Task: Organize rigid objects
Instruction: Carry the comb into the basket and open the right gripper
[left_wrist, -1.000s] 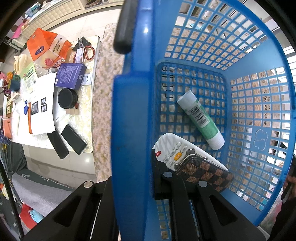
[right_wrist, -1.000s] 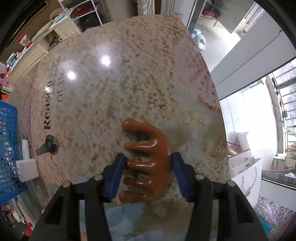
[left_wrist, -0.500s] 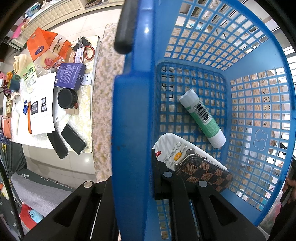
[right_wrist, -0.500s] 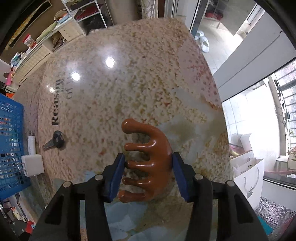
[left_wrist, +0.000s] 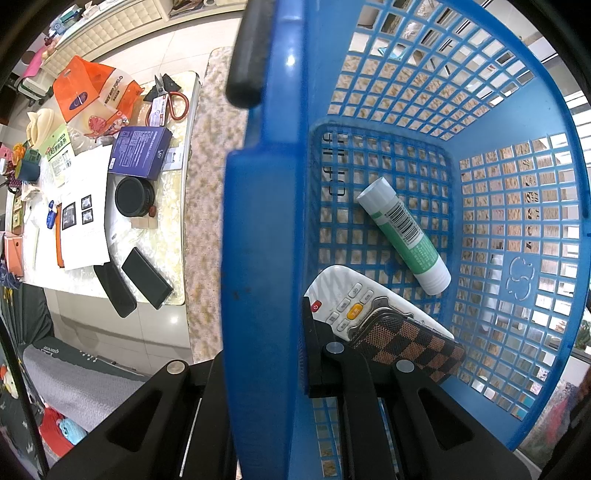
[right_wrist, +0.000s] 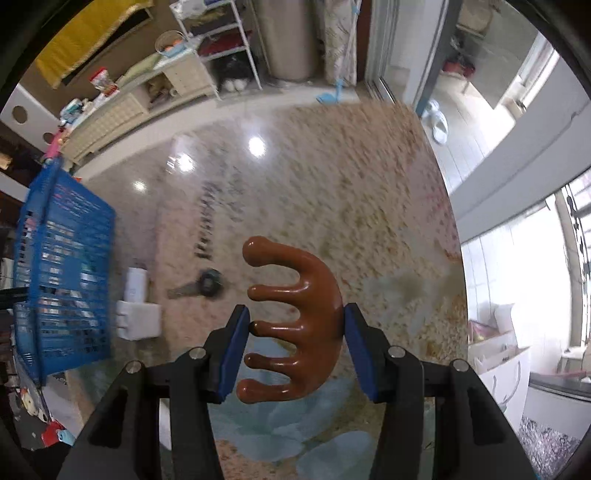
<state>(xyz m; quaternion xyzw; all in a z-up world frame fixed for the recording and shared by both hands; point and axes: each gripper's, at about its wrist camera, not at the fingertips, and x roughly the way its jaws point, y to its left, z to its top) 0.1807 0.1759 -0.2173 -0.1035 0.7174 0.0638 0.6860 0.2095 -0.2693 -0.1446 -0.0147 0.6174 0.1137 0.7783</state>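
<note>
— What have I got on the right?
— My right gripper (right_wrist: 295, 347) has its jaws clamped on the brown massager (right_wrist: 295, 321), held above the speckled surface (right_wrist: 332, 206).
— And left?
— My left gripper (left_wrist: 266, 373) has its jaws clenched on the blue basket (left_wrist: 258, 221) wall; glue stick (left_wrist: 404, 234) and remote (left_wrist: 354, 306) lie inside.

Blue basket (left_wrist: 266, 221); brown-black checkered case (left_wrist: 413, 347); brown comb (right_wrist: 295, 321).
</note>
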